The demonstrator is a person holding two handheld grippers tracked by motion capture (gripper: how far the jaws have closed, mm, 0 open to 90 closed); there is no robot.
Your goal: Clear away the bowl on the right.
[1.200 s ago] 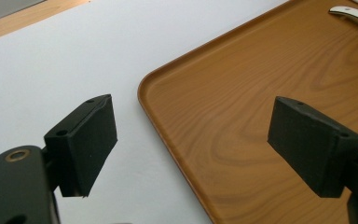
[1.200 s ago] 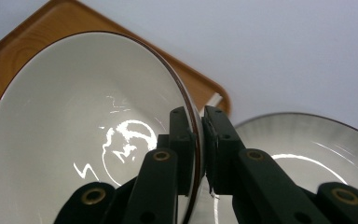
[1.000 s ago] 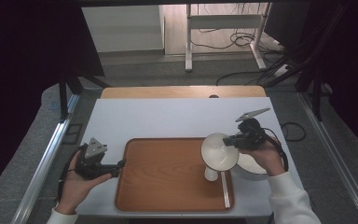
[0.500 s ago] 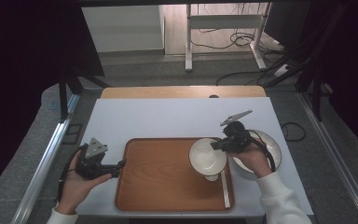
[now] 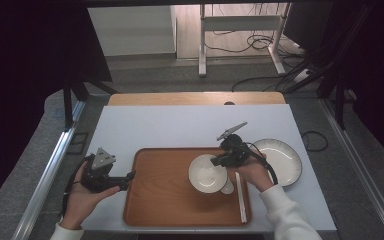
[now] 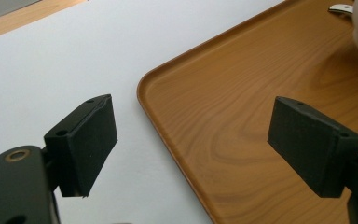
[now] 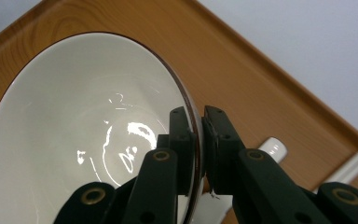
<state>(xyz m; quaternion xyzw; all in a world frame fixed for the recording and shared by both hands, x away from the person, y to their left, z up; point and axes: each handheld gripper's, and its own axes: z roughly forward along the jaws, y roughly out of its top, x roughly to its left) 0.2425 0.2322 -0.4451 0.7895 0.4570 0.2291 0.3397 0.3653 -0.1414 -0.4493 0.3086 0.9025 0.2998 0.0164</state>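
A white bowl (image 5: 206, 173) with a dark rim hangs over the right half of the wooden tray (image 5: 160, 195). My right gripper (image 5: 219, 160) is shut on the bowl's rim at its right side. In the right gripper view the two jaws pinch the wall of the bowl (image 7: 88, 135), one inside and one outside. My left gripper (image 5: 128, 176) rests at the tray's left edge, jaws wide apart with nothing between them. In the left gripper view the corner of the tray (image 6: 177, 93) lies between its open fingers (image 6: 86, 140).
A white spoon (image 5: 227, 187) and a pair of pale chopsticks (image 5: 241, 197) lie on the tray's right side, under and beside the bowl. A white plate (image 5: 282, 160) sits on the white table mat right of the tray.
My right gripper has carried the bowl leftward and lower, from above the plate's side to over the tray. The left gripper has stayed put.
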